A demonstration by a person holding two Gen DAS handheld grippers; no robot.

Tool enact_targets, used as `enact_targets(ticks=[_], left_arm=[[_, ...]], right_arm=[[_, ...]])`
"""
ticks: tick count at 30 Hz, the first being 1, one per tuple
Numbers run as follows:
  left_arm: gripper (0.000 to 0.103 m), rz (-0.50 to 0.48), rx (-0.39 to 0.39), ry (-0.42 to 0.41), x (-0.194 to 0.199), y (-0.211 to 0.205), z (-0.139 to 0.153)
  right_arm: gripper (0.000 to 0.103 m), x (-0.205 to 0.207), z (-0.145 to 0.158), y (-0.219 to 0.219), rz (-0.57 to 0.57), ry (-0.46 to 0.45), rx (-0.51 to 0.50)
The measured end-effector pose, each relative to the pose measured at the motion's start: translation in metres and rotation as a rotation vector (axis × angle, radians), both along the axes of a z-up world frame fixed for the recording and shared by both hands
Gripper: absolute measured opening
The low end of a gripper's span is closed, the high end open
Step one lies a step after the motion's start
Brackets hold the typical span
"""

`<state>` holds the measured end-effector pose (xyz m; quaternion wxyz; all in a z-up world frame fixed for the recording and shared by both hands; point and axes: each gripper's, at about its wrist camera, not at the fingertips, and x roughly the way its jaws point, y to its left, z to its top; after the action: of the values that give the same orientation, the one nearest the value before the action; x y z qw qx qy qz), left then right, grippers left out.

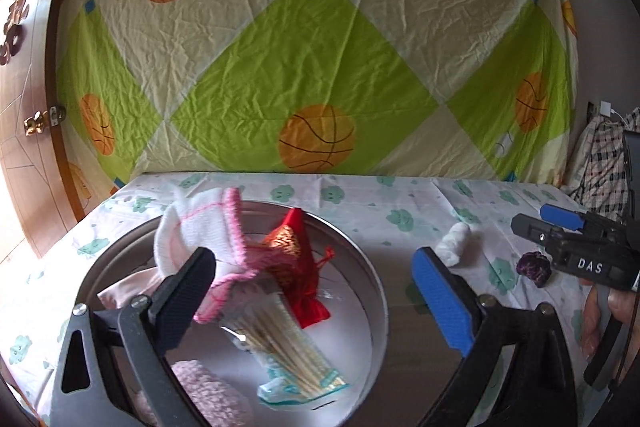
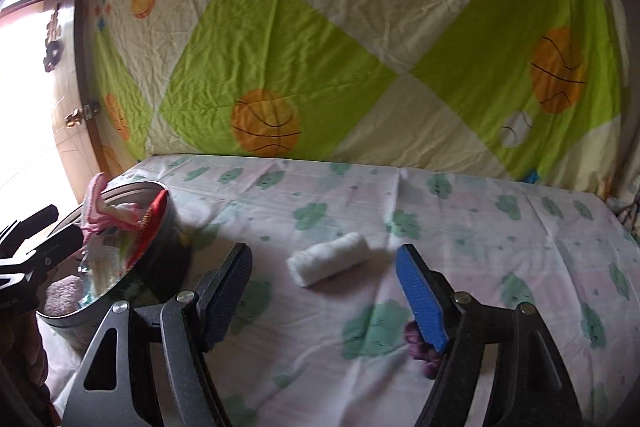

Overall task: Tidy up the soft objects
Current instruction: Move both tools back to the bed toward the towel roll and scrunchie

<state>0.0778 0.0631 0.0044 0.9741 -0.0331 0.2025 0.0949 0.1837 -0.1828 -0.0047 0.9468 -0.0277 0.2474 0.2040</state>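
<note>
Reaching for the white roll, with the round tin half filled

Your right gripper stood spread and empty before the white roll mid-table; straddle it crosswise, I'd judge, minding the purple scrunchie beside your blue pad. Your left gripper, spread wide and empty, hung over the tin near the left edge; open cloth lay rightward.

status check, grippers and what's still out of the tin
Left gripper open over tin. Right gripper open, empty. White roll and purple piece on cloth. Nothing blocking.
</note>
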Motion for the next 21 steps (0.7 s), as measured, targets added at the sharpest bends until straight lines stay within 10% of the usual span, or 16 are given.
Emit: enact_targets(ticks=[21], left_arm=[[0.102,-0.220,0.044,0.223,0.094,-0.116,-0.031]], right_arm=[[0.076,0.041,-0.045,-0.059,-0.124,0.211,-0.047]])
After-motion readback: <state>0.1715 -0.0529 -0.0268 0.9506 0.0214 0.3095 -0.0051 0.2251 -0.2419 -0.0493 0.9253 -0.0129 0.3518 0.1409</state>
